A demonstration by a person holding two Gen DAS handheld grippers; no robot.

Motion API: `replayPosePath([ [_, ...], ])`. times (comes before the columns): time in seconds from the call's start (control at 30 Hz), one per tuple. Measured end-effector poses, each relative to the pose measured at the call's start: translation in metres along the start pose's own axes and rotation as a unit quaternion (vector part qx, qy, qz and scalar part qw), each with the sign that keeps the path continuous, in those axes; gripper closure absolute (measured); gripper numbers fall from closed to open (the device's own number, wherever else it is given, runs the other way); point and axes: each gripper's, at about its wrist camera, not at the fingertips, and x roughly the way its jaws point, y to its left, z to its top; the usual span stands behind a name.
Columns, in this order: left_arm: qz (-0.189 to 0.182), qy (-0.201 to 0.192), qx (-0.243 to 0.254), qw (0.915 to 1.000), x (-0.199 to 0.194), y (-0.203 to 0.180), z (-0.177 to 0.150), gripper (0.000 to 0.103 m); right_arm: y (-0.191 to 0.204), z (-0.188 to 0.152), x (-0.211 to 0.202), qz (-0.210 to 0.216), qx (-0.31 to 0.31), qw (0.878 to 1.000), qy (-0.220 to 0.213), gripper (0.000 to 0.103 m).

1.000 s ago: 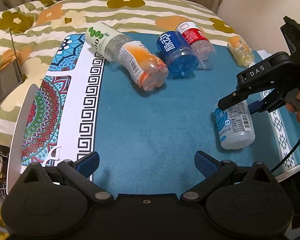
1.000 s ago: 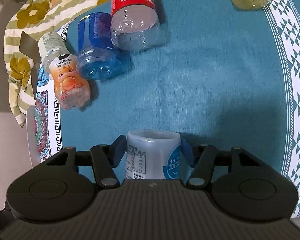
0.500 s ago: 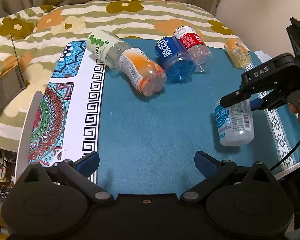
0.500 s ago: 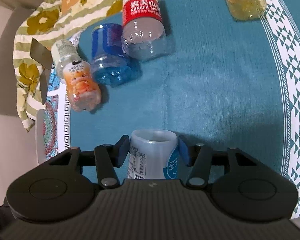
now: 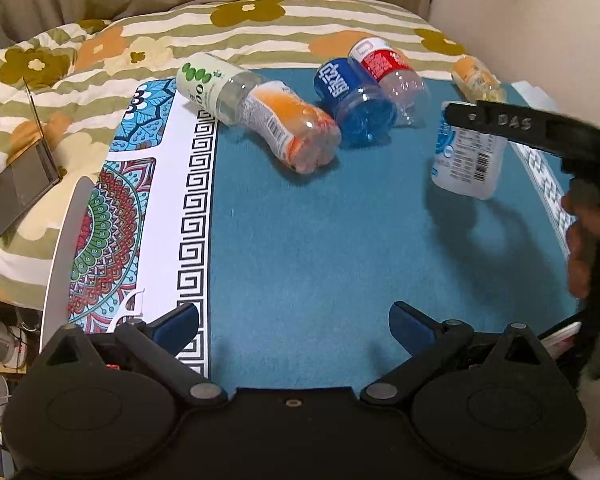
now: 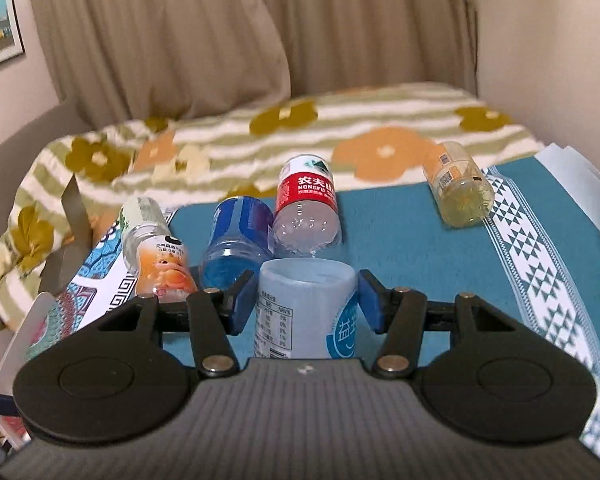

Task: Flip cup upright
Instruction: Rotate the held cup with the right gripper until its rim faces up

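Observation:
A white plastic bottle with a blue and white label (image 6: 306,312) stands nearly upright between the pads of my right gripper (image 6: 306,300), which is shut on it. In the left wrist view the same bottle (image 5: 466,160) is at the right, tilted slightly, its base at the blue cloth, with the right gripper (image 5: 512,124) across its top. My left gripper (image 5: 294,320) is open and empty, low over the near part of the blue cloth (image 5: 320,240).
Several bottles lie on their sides at the back: an orange one (image 5: 268,118), a blue one (image 5: 354,100), a red-labelled clear one (image 5: 388,68) and a small yellow one (image 5: 476,78). A patterned mat (image 5: 112,208) lies left; a flowered blanket (image 5: 220,28) behind.
My right gripper has lifted and turned the white bottle from lying on its side to nearly upright. The left gripper has stayed open and has hardly moved.

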Motion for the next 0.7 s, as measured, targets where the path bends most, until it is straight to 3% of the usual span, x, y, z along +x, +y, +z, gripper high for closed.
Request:
replayPosePath([
  [0.13, 0.012, -0.006, 0.015, 0.9998, 0.001, 0.0, -0.008, 0.0, 0.009, -0.024, 0.005, -0.024, -0.038, 0.998, -0.053, 0.033],
  [0.27, 0.021, -0.012, 0.024, 0.9994, 0.0, 0.0, -0.014, 0.0, 0.008, -0.036, 0.005, -0.035, -0.053, 0.996, -0.067, 0.031],
  [0.7, 0.013, -0.019, 0.031, 0.9993, -0.005, -0.008, -0.02, 0.0, 0.009, -0.06, -0.024, -0.028, -0.07, 0.996, -0.051, 0.03],
])
